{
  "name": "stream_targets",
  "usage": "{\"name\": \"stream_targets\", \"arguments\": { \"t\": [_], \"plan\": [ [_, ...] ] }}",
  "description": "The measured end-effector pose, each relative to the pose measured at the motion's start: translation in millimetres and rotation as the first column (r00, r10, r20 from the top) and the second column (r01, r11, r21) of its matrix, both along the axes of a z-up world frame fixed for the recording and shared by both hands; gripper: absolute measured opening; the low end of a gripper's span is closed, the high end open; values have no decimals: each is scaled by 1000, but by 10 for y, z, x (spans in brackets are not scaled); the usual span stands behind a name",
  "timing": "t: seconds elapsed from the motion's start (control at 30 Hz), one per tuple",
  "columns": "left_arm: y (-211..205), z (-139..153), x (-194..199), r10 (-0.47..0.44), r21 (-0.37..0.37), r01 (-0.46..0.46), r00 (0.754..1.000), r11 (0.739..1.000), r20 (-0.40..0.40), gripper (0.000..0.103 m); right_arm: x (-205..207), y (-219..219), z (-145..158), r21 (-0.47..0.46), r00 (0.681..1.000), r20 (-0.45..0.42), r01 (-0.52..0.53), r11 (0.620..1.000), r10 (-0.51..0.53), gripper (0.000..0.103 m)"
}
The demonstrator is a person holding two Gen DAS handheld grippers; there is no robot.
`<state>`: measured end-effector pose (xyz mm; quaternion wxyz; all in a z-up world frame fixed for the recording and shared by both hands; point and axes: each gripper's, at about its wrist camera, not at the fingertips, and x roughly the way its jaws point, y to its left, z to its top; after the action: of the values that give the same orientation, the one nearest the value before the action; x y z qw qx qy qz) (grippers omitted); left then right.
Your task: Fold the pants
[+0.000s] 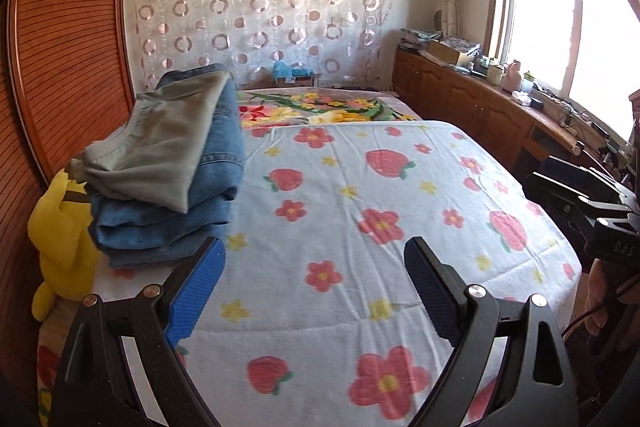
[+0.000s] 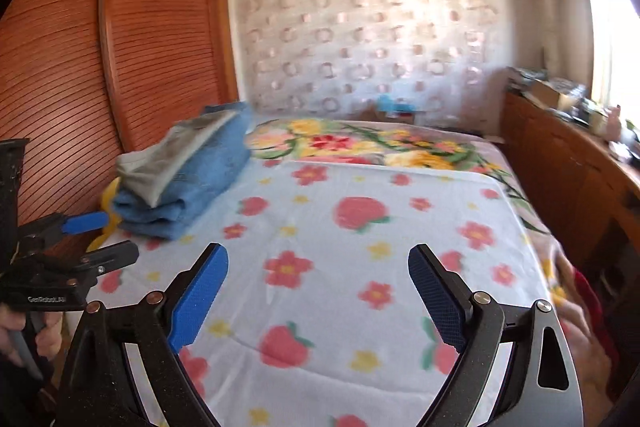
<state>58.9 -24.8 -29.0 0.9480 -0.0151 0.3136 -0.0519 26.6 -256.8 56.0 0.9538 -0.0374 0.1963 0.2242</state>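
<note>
A folded stack lies at the left side of the bed: grey-green pants (image 1: 160, 143) on top of folded blue jeans (image 1: 172, 223). The right wrist view shows the same pile, grey pants (image 2: 160, 163) over jeans (image 2: 192, 187). My left gripper (image 1: 316, 243) hovers over the strawberry-print sheet (image 1: 360, 187), just right of the stack, jaws wide open with nothing between them. My right gripper (image 2: 318, 251) is also wide open and empty above the sheet's middle. In the right wrist view the left gripper (image 2: 108, 235) appears at the left edge, close to the pile.
A yellow plush toy (image 1: 60, 239) is wedged between the stack and the slatted wooden wardrobe (image 1: 60, 67). A floral blanket (image 1: 320, 111) covers the bed's far end. A cluttered wooden cabinet (image 1: 480, 107) runs under the window. A hand (image 2: 44, 339) holds the left gripper's handle.
</note>
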Motion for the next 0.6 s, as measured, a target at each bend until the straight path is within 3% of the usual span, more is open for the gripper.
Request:
{"name": "stream_targets", "arguments": {
  "t": [0.27,0.6],
  "plan": [
    [-337,165,-50,-33,13,32,999,999,37,91,-204,-245,-12,19,997,-18,77,997,-76,93],
    [-448,404,-108,-8,23,6,997,1000,79,91,-259,-288,60,42,994,-6,106,993,-106,93]
  ]
}}
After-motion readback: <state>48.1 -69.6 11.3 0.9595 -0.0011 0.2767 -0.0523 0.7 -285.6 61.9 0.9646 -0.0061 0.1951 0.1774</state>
